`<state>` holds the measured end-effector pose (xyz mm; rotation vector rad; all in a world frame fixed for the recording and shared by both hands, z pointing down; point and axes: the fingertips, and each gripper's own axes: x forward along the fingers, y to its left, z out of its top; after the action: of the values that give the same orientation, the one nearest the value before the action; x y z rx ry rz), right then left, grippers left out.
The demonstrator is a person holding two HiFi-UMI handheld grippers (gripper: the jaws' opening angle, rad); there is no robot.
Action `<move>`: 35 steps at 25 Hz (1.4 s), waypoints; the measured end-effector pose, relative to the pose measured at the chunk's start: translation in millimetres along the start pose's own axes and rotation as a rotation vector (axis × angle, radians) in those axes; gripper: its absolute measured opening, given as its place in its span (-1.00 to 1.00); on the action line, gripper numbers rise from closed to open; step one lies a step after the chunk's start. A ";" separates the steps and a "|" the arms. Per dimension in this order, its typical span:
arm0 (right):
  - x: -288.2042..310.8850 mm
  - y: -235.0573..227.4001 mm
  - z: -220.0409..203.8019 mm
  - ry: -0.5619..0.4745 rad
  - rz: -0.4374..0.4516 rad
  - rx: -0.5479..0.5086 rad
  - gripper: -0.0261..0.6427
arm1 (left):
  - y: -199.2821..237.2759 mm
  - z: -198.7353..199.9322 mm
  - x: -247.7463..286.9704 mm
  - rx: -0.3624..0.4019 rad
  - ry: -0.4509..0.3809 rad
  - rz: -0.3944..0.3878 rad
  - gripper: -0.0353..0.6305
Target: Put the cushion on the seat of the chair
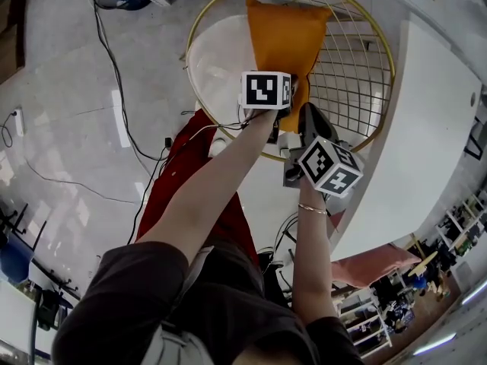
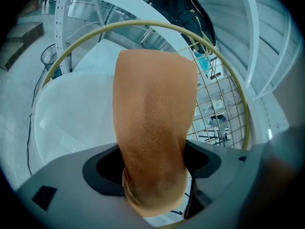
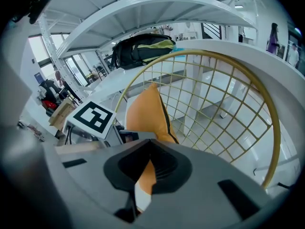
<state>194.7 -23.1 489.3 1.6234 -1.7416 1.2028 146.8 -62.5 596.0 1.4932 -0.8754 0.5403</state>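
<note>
Left arm: The bare forearm (image 1: 221,181) is stretched from the lower left of the head view up to the centre and angled downward, with the marker cube (image 1: 266,90) at its end.
Left gripper: The left gripper (image 1: 283,111) is held at the near end of the cushion (image 1: 285,40), just inside the gold ring (image 1: 199,21) of the chair.
Left fingers: In the left gripper view the fingers (image 2: 102,171) are spread wide and clamped on the bunched, thick end of the cushion (image 2: 155,113), which fills the gap between them.
Right arm: The right forearm (image 1: 312,257) is raised from the bottom centre of the head view, a thin bracelet (image 1: 312,209) is worn at the wrist, and the arm is tilted downward.
Right gripper: The right gripper (image 1: 304,128) is kept just right of and below the left gripper, touching the same end of the cushion.
Right fingers: In the right gripper view the fingers (image 3: 167,163) are nearly together and pinched on a thin edge of the cushion (image 3: 147,111).
Cushion: The orange cushion is held on edge in the upper centre of the head view, above the white seat (image 1: 217,59) and left of the wire back (image 1: 350,74). Whether its far end rests on the seat cannot be told.
Surroundings: A dark backpack (image 3: 143,46) is seen on a white desk beyond the chair. A red cloth (image 1: 190,166) and cables (image 1: 114,67) are seen on the floor at the left.
</note>
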 end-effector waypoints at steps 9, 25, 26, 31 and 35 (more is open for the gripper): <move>2.1 -6.4 -3.7 0.013 -0.010 0.014 -0.87 | -0.1 -0.8 6.3 0.035 0.023 0.008 0.27; -4.7 -10.6 -4.2 0.001 -0.035 0.025 -0.87 | -1.1 0.1 7.2 0.071 0.058 0.023 0.44; -5.4 -10.7 -4.0 0.000 -0.037 0.025 -0.87 | -1.4 0.3 6.7 0.074 0.059 0.023 0.45; -7.7 -11.4 -3.4 -0.003 -0.039 0.017 -0.87 | -2.0 1.4 3.8 0.084 0.052 0.026 0.46; -9.4 -11.6 -2.6 -0.006 -0.042 0.016 -0.87 | -2.7 2.5 0.3 0.097 0.043 0.034 0.46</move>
<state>207.0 -14.9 486.1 1.6663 -1.6974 1.1968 148.7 -65.1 594.2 1.5511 -0.8529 0.6456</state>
